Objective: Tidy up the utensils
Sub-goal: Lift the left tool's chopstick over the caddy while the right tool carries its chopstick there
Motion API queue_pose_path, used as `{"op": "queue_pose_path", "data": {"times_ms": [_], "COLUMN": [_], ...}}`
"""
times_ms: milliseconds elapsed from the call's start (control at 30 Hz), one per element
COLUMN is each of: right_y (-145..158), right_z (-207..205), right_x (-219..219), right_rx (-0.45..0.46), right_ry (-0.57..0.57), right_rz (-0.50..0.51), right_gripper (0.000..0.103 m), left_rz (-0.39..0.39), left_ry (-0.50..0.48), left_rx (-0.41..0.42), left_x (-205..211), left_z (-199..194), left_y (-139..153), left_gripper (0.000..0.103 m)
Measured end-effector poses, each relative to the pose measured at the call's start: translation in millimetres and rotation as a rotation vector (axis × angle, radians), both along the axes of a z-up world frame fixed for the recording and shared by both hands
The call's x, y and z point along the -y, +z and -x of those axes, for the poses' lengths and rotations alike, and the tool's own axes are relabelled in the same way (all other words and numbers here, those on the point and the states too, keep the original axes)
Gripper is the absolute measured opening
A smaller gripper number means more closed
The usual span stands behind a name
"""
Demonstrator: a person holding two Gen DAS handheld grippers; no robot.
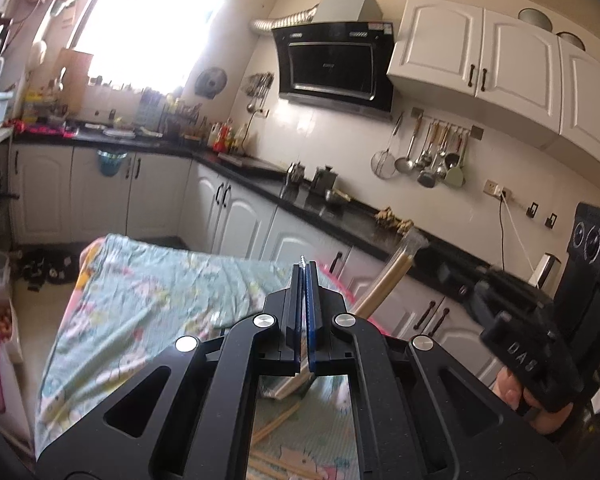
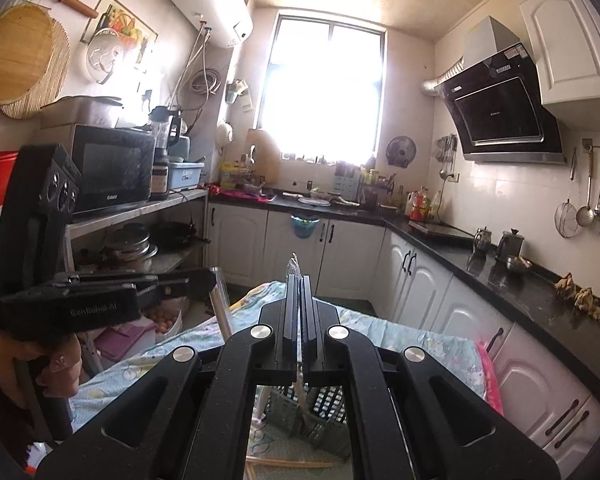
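Your left hand-held gripper has its jaws together, pinching the toothed edge of a clear wrapper. Your right hand-held gripper is likewise clamped on a thin clear sleeve, with a brown stick hanging beneath it. Whether both pinch one packet cannot be told. Below them lies the cloth-covered bench, carrying loose chopsticks and a slotted basket. The step in hand appears to be carrying or unwrapping packaged chopsticks above the bench. The next move likely calls for a steady grip while you bring the sticks over the basket and let them go only there.
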State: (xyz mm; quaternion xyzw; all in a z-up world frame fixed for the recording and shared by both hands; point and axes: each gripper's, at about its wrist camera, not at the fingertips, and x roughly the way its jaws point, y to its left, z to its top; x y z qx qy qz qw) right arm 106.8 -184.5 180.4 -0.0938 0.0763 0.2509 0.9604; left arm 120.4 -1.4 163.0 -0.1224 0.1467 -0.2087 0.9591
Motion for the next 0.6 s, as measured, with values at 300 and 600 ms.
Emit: {"op": "queue_pose_path", "data": {"times_ms": [300, 600], "right_y": [29.5, 52.4], "right_z": [-11.6, -33.8], "right_x": [10.0, 16.8], "right_rx": [0.053, 0.084], "right_ry": [-0.034, -0.069], "right_rz": [-0.019, -0.036], "right_gripper": [0.001, 0.001], "left_rz": [-0.013, -0.015], "left_ry": [0.015, 0.048], "left_rx": [0.073, 0.103], "left_x": [5.8, 5.6], "left_z": [-15.5, -39.8], "left_y": [40.6, 56.6], "left_gripper": [0.000, 0.000]}}
